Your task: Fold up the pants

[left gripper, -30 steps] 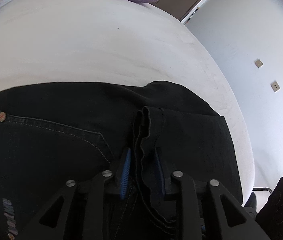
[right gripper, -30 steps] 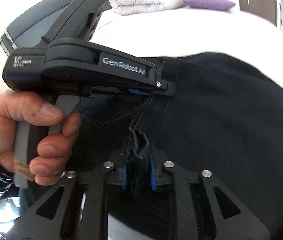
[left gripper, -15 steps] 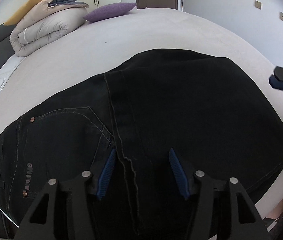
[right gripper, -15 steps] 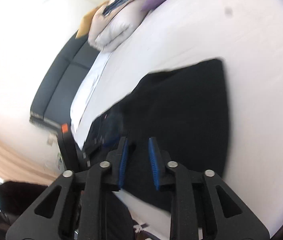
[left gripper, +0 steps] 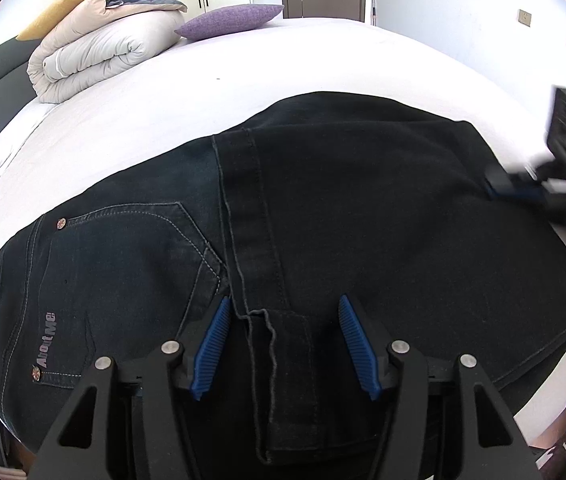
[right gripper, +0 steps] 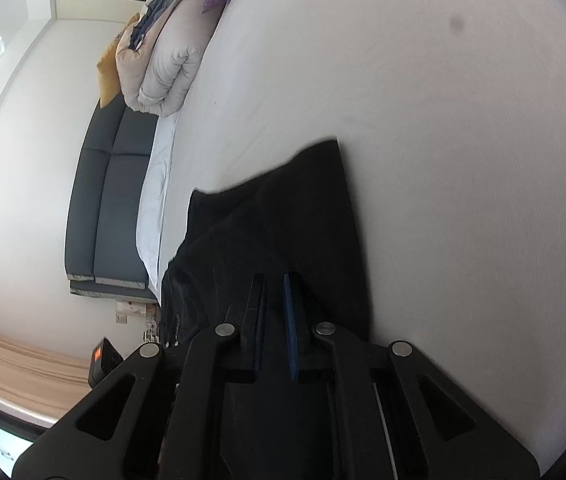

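Left wrist view: the left gripper [left gripper: 281,344] hangs with its jaws spread wide over the folded black jeans [left gripper: 363,220] on the white bed [left gripper: 243,64], gripping nothing. Right wrist view: the right gripper [right gripper: 277,316] shows a narrow gap between its jaws above the jeans' edge, clamping nothing.

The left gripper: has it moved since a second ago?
Yes. The left gripper let go of the pants and backed away; the folded duvet now shows.
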